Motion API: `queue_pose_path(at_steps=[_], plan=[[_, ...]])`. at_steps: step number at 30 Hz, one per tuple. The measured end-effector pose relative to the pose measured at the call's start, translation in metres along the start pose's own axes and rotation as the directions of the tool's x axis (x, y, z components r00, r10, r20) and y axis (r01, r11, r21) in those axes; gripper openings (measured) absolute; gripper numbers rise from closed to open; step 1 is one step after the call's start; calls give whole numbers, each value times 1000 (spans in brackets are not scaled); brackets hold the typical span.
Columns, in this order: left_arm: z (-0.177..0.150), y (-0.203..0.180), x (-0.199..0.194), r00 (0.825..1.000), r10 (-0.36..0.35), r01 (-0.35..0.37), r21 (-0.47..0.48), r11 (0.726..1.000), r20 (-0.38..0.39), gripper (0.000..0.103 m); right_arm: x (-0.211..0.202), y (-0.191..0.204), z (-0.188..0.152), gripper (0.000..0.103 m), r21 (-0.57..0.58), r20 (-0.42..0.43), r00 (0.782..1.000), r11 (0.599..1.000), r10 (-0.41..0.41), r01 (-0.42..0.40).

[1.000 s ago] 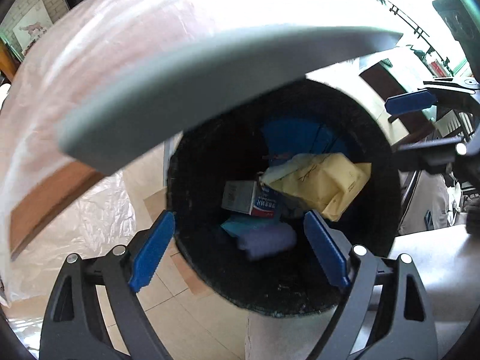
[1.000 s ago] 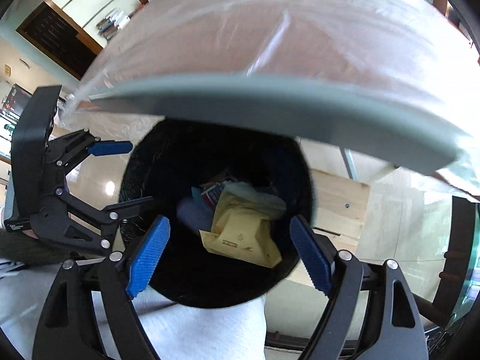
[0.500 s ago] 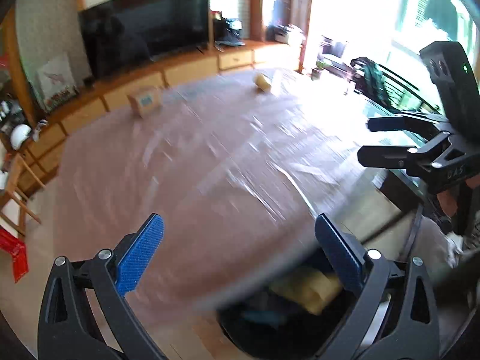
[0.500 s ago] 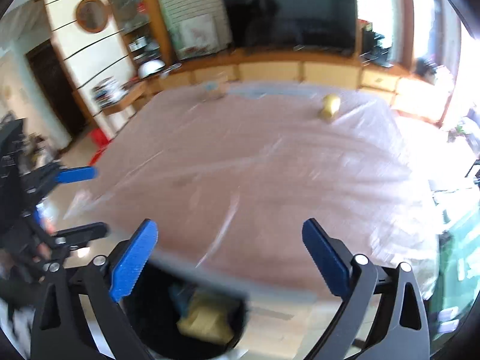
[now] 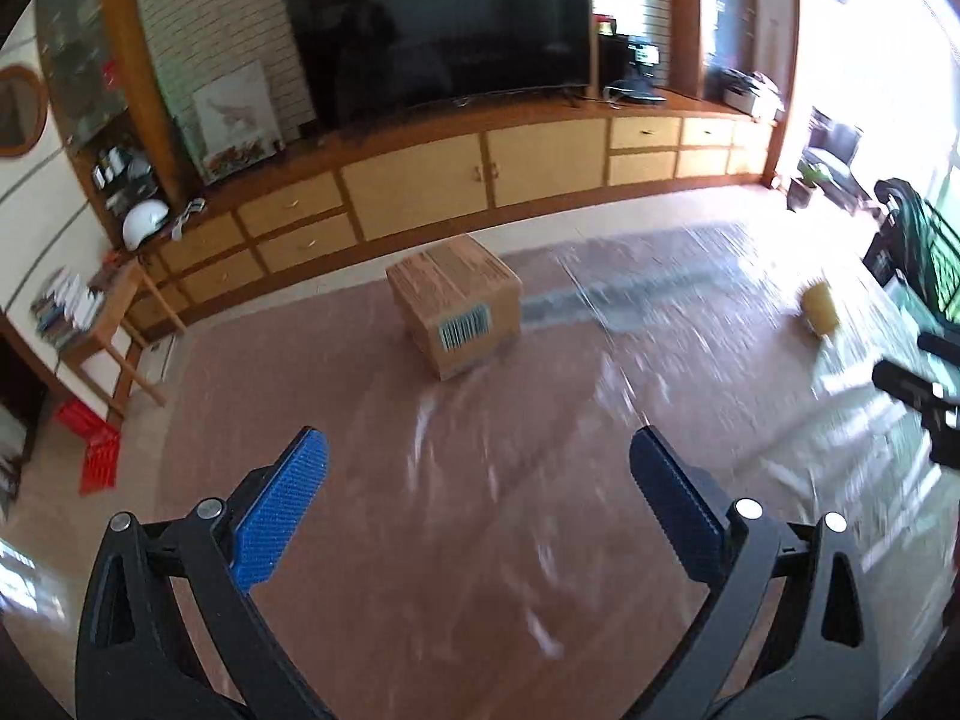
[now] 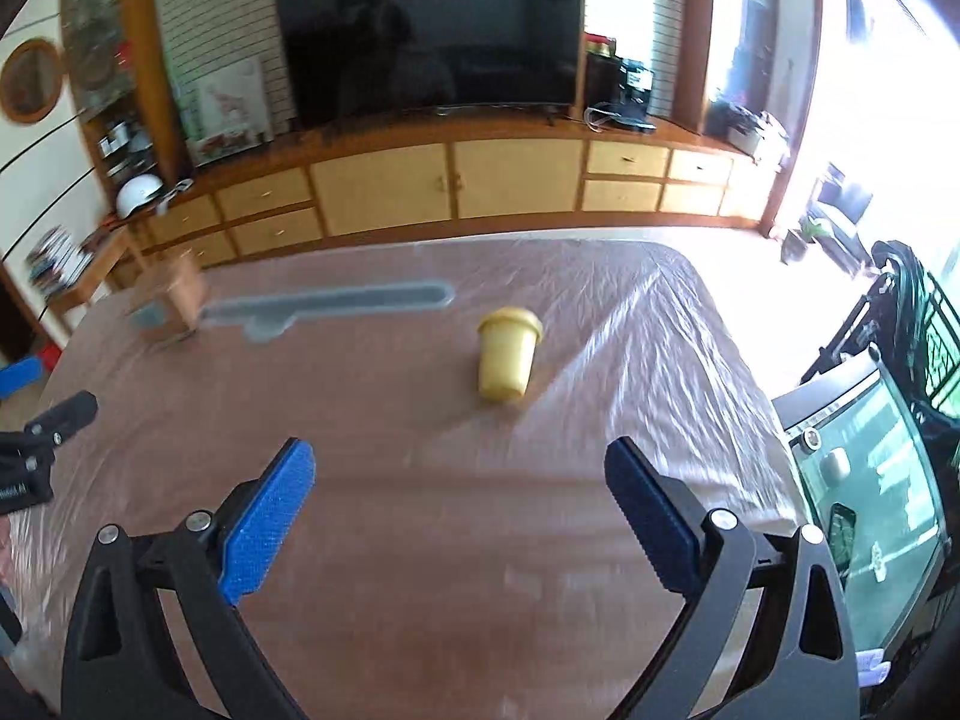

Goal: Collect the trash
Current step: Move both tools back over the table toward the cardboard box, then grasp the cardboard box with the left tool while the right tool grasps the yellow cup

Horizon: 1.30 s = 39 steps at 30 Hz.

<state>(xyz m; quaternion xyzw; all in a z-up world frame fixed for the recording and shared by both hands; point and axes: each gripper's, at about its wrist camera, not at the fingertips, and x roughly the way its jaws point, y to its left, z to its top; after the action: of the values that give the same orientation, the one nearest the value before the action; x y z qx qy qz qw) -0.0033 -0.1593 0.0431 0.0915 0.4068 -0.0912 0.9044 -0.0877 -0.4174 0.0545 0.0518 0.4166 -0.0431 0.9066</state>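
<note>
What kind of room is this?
Most likely a home living room: a large television stands on a long wooden cabinet unit, facing a big plastic-covered table.

On my plastic-covered brown table (image 6: pixel 420 540): small brown cardboard box (image 5: pixel 454 304) with a barcode label on its near face, standing flat, corner towards me, far side. Pale yellow plastic cup (image 6: pixel 507 353) lying tipped, rim pointing away, well apart from the box, to its right.
</note>
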Motion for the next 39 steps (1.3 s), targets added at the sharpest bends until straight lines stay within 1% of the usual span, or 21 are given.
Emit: queue_pose_path(at_steps=[2,5,8,10,13,14,15,18,20,22,24,25,26,29,33,39], plan=[[9,4,13,1000,12,-12,-44,999,-12,101,17,-3,10,96,17,-6,1000,1000,-11,12],[22,7,34,998,57,-60,-82,995,-31,101,41,-5,22,96,41,-22,999,999,-30,30],[30,13,54,996,65,-72,-123,990,-59,101,54,-7,25,96,64,-33,999,997,-36,38],[31,15,64,995,66,-75,-134,988,-73,101,61,-9,28,96,80,-33,999,996,-35,38],[34,16,76,993,82,-92,-126,988,-80,101,69,-10,32,89,94,-34,998,994,-44,47],[34,16,77,993,88,-97,-120,988,-82,101,72,-9,33,83,91,-38,998,995,-46,49],[34,14,77,993,90,-99,-117,988,-81,101,74,-8,33,80,86,-41,998,995,-51,54],[34,16,79,994,78,-88,-131,987,-77,101,78,-5,33,75,75,-50,997,995,-59,63],[36,16,79,995,68,-77,-142,987,-68,100,81,-4,33,67,78,-56,996,994,-69,73],[37,18,80,997,52,-61,-149,987,-59,94,82,-4,32,61,94,-62,996,993,-68,73],[39,18,84,997,35,-45,-155,987,-65,79,83,-4,31,42,106,-69,995,991,-77,84],[38,19,86,997,24,-35,-160,987,-73,75,84,-4,30,39,110,-76,993,990,-85,94],[39,19,88,997,17,-30,-164,986,-77,68,84,-5,30,35,110,-70,993,989,-94,101],[37,21,85,998,6,-17,-175,984,-62,66,83,-1,31,34,115,-69,995,990,-70,78],[35,19,74,999,-3,-4,-163,987,-39,64,74,-2,30,34,111,-54,997,992,-49,54],[31,21,51,1000,-16,15,-160,987,-5,64,51,-7,33,34,106,-17,1000,994,-2,4]])
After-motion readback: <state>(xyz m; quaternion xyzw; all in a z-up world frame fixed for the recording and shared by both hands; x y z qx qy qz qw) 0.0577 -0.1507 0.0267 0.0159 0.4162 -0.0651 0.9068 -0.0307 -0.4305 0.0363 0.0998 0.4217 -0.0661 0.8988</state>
